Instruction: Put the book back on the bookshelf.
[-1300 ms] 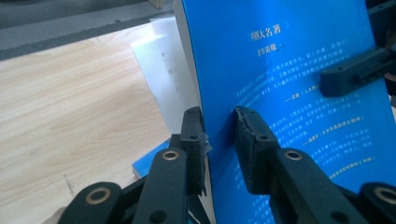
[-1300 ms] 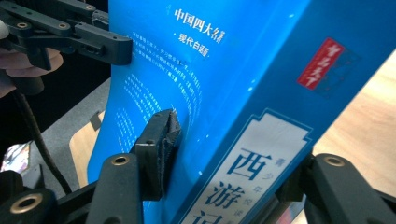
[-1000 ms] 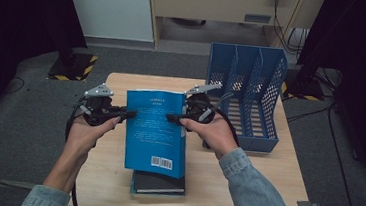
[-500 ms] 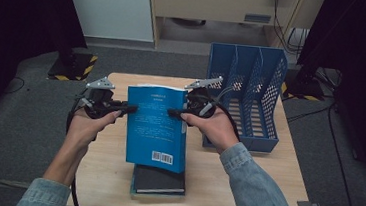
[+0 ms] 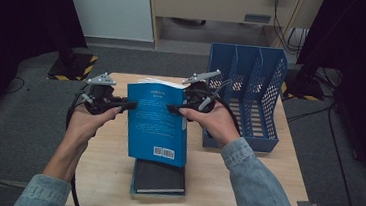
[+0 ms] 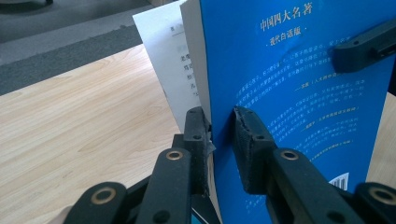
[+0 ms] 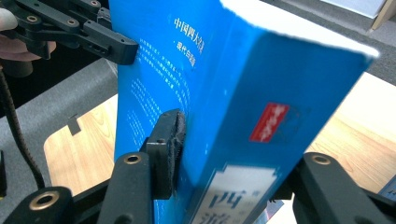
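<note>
Light wooden table [image 5: 110, 167] holds a dark hardcover book [image 5: 159, 177] near its front edge. Above it, a thick blue paperback book [image 5: 156, 123] stands upright, left gripper [image 5: 125, 105] clamping its left edge and right gripper [image 5: 173, 109] clamping its spine.

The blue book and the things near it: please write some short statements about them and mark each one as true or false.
1. Both the left gripper and the right gripper grip the blue book. True.
2. The blue book lies flat on the table. False: it is lifted, tilted.
3. A dark book lies on the table under it. True.
4. The blue file rack holds books. False: its slots look empty.
</note>
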{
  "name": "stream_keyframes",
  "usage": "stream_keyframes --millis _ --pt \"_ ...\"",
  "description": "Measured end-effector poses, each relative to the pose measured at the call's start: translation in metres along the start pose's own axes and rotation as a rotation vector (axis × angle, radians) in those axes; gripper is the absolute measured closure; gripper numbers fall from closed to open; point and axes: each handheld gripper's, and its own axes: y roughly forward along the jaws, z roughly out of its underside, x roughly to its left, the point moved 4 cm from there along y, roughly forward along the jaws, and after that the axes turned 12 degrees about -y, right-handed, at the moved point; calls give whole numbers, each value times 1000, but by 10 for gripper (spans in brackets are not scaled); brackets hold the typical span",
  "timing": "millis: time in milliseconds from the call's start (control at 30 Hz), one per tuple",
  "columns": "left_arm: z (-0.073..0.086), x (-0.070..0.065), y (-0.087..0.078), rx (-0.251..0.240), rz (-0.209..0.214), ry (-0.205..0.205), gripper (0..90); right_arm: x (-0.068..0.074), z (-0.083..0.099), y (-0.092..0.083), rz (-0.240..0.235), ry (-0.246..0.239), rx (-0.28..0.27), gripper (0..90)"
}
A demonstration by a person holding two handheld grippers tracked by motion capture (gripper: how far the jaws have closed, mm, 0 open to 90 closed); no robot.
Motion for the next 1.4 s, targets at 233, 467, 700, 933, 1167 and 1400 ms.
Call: stream_keyframes --millis 233,467,700,933,1167,1400 --pt "-6 2 0 -19 -12 4 756 -2 -7 0 25 -24 -3 565" --pt "-27 11 8 -45 -47 -6 756 -18 -20 4 81 -37 -61 586" --pt "-32 16 12 -53 -49 4 755 -26 -23 8 96 -36 -74 586" --pt "-19 3 -2 -65 -24 27 752 -10 -17 -2 77 -75 -60 586" --pt "-9 -10 -10 -73 -11 47 750 2 -7 -14 58 -90 -63 581" --pt "-2 -16 -15 -86 6 56 749 8 -14 -19 -13 -131 -44 541"
